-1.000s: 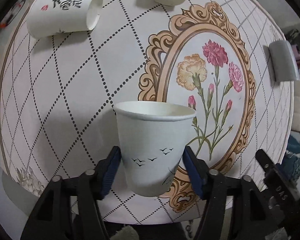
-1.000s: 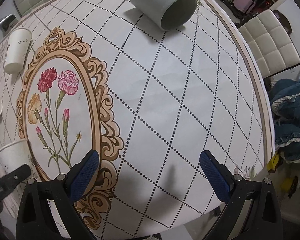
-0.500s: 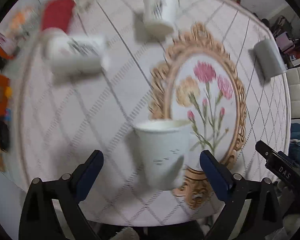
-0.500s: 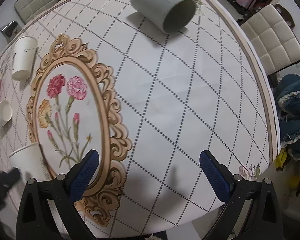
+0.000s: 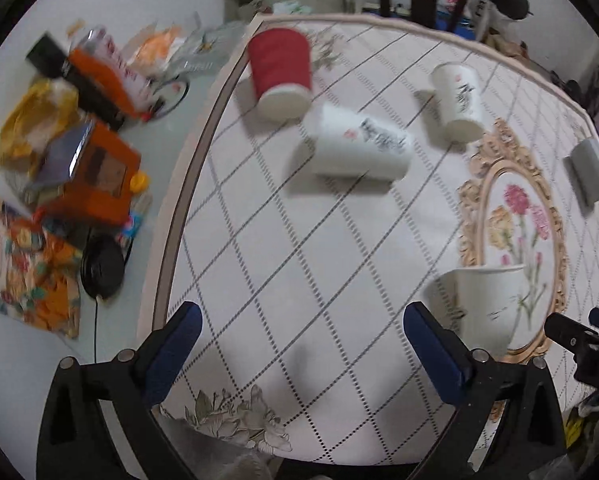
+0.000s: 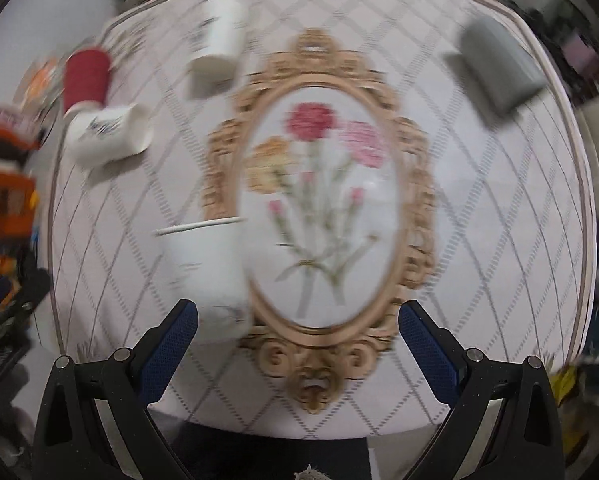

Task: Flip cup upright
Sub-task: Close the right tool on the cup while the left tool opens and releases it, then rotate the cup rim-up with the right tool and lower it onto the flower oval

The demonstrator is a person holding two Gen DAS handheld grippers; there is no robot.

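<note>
A: Where's the white cup (image 5: pixel 485 304)?
B: Standing upright on the tablecloth (image 5: pixel 299 248) at the flower frame's edge, off to the right of the left gripper (image 5: pixel 299 344), outside its fingers.
A: Is either gripper holding anything?
B: No. The left gripper and the right gripper (image 6: pixel 297 340) are both spread wide, gripping nothing.

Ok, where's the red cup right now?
The red cup lies on its side at the far left edge of the table, in the left wrist view's upper middle, just behind a tipped white cup.
</note>
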